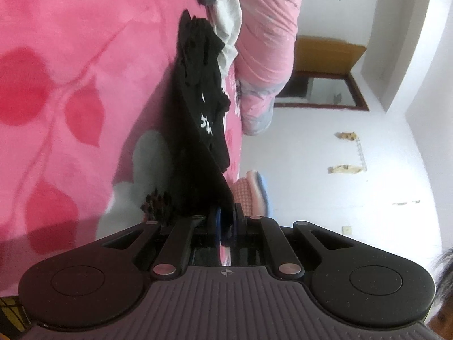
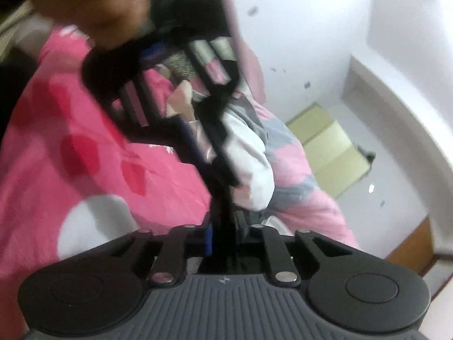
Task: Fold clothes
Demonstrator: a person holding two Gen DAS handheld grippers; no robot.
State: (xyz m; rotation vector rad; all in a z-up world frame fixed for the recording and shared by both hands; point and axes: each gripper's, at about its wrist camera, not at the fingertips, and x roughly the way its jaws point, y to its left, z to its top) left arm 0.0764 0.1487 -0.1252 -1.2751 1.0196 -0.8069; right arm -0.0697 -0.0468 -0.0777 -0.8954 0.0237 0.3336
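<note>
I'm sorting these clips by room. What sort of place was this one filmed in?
Most likely a bedroom in a home. A pink floral bedspread fills much of both views, a rolled pink quilt lies on it beside loose clothes, and behind are plain white walls with a wooden door frame.

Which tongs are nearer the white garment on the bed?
Right, probably. The right tongs, shut on the black garment, have the white garment just beyond them. From the left tongs, also gripping the black garment, it lies far off at that garment's other end.
</note>
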